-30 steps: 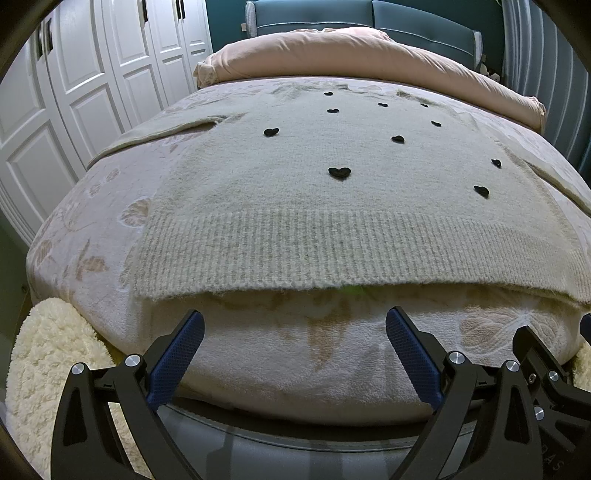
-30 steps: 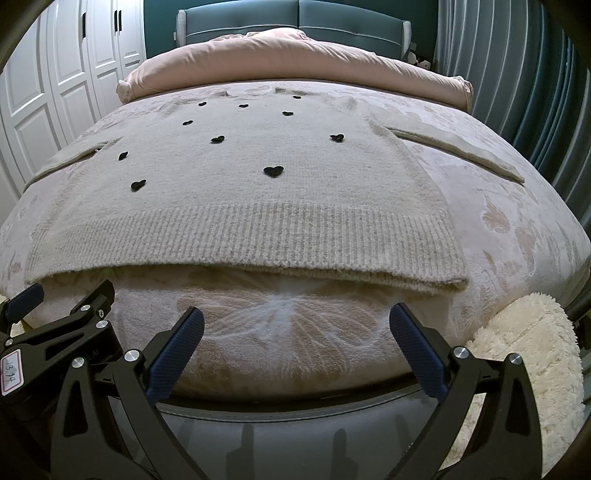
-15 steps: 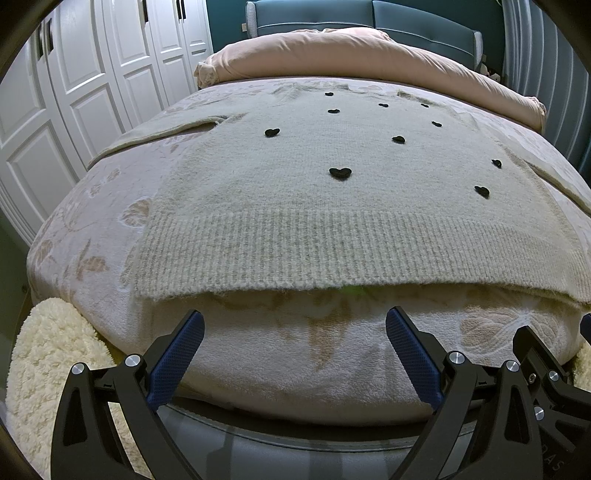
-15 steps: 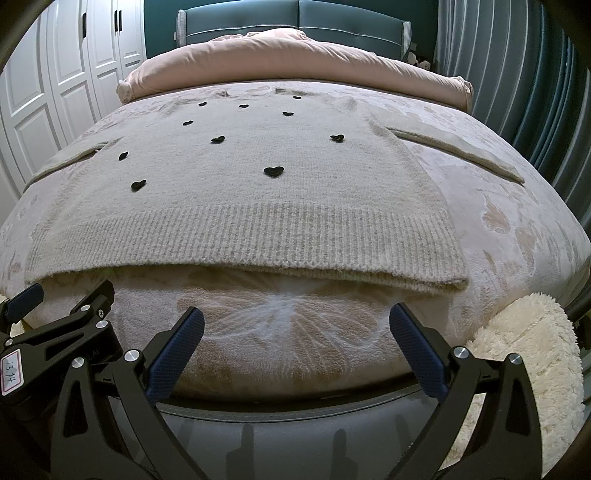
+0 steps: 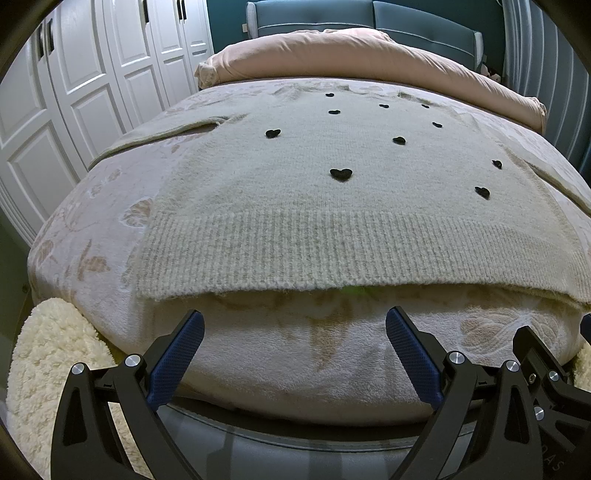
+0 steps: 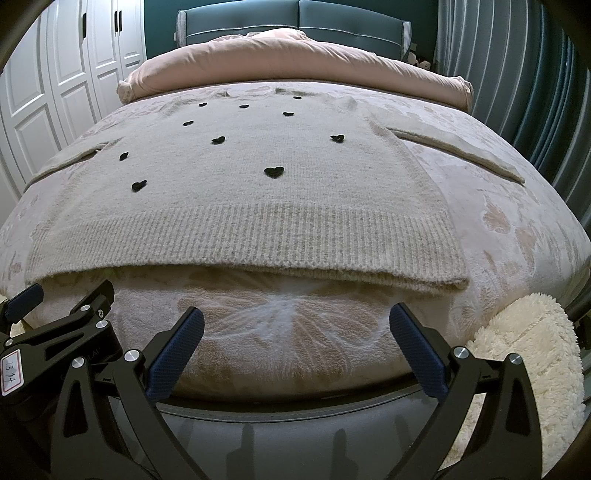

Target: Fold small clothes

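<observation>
white wardrobe doors and a teal headboard frame the bed you are facing, its pale floral cover filling both views. your left gripper sits low at the foot of the bed, level and pointing toward the headboard, its blue-padded fingers spread wide and holding nothing, touching nothing. your right gripper is posed the same way just beside it, fingers equally far apart and empty; the left tool's black frame shows at the left edge of the right wrist view.

just beyond both sets of fingertips, the cream sweater lies flat on the bed, front up, its ribbed hem nearest the foot and slightly lifted off the cover along the edge. small black hearts dot the knit. one sleeve stretches out to the right of the sweater's body, the other to its left. past the sweater's neckline, a rolled pink duvet lies against the headboard. fluffy cream rugs sit on the floor at either foot corner of the bed.
</observation>
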Motion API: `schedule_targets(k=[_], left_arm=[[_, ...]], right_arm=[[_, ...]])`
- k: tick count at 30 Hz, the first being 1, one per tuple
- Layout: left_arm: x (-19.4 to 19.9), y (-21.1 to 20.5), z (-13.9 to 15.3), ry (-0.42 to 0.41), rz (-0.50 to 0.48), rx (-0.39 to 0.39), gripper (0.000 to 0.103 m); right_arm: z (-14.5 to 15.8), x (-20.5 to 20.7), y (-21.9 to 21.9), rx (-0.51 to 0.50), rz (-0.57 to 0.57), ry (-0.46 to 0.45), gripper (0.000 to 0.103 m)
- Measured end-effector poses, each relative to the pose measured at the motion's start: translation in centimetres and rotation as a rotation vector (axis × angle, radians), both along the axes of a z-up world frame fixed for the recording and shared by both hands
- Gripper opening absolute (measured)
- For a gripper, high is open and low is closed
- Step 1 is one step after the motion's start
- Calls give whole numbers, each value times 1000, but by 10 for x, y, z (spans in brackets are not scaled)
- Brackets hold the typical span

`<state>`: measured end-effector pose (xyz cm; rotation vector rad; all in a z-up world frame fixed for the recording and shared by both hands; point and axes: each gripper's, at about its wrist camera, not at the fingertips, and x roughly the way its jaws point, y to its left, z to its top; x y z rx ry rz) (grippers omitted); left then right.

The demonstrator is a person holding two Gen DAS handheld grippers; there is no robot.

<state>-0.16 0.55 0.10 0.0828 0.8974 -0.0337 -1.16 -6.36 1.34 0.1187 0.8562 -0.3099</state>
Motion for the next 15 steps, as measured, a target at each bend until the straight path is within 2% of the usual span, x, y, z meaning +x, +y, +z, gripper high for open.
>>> schedule_targets(k=[15], left_arm=[[0,1,1,-1,0,1,96]], right_arm=[[0,0,0,0,0,0,98]])
